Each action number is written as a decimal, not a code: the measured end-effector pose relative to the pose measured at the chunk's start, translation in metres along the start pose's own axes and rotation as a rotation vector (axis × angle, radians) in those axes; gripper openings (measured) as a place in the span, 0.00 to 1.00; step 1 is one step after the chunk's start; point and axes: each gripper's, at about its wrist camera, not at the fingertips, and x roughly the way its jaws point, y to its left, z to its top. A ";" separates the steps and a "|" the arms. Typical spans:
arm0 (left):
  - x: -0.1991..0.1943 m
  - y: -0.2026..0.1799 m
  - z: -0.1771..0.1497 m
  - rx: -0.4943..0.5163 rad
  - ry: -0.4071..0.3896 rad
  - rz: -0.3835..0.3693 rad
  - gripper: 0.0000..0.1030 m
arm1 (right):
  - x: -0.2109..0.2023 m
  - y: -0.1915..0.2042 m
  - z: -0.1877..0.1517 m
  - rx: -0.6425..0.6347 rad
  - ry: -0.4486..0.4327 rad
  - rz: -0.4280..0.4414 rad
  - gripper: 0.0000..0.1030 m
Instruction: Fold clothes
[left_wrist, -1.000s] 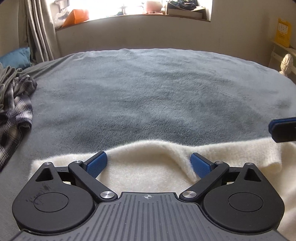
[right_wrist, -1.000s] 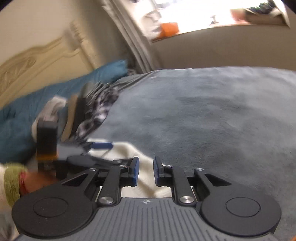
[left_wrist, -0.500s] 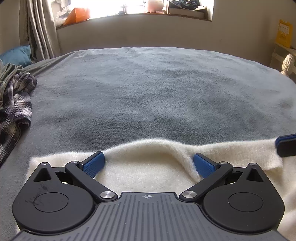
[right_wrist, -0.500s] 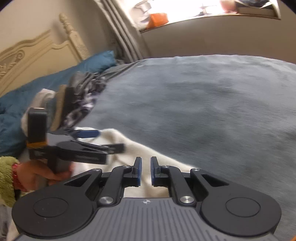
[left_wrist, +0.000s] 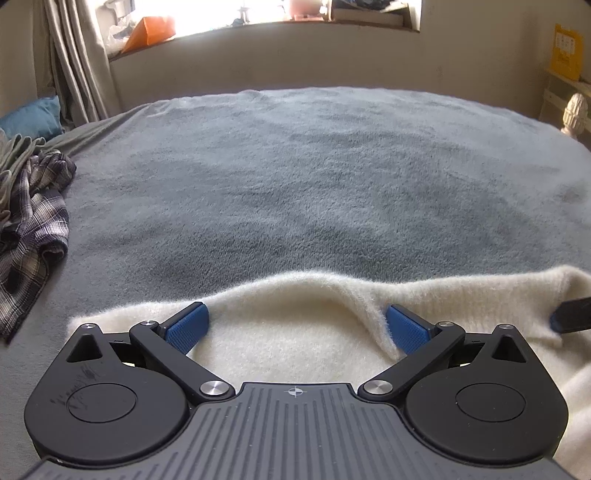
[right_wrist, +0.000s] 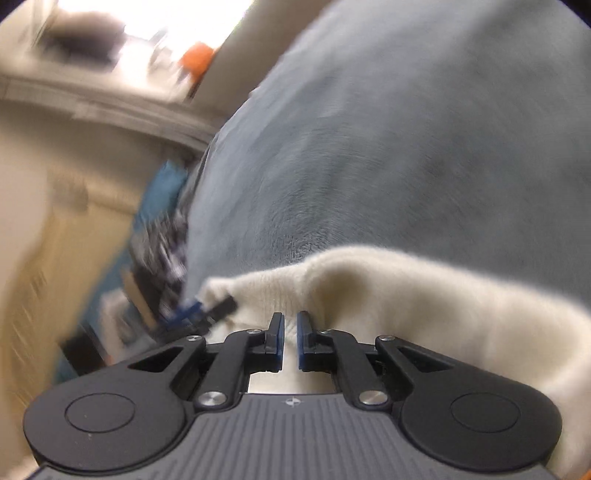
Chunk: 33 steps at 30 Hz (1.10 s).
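Left gripper (left_wrist: 295, 325) wide open over cream sweater (left_wrist: 288, 347), which lies at the near edge of the grey blanket (left_wrist: 314, 192). Right gripper (right_wrist: 290, 339) nearly closed, pinching the sweater's edge (view blurred). Plaid shirt (left_wrist: 33, 236) far left.

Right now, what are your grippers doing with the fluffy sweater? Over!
Left gripper open over cream sweater. Right gripper shut, fingers pinching its edge. Plaid shirt off to the side, nothing blocking.

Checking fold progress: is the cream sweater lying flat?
No. The cream sweater is ridged mid-cloth and its corner is bunched up off the blanket.
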 end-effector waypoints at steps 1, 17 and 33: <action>-0.002 0.001 0.001 0.008 0.010 0.001 1.00 | -0.006 -0.002 -0.003 0.046 -0.012 0.008 0.07; -0.181 0.072 -0.036 0.169 -0.034 -0.147 0.99 | -0.158 0.068 -0.153 0.142 -0.243 0.092 0.11; -0.246 0.053 -0.269 0.133 0.256 -0.228 0.97 | -0.103 -0.005 -0.356 0.322 -0.003 0.050 0.14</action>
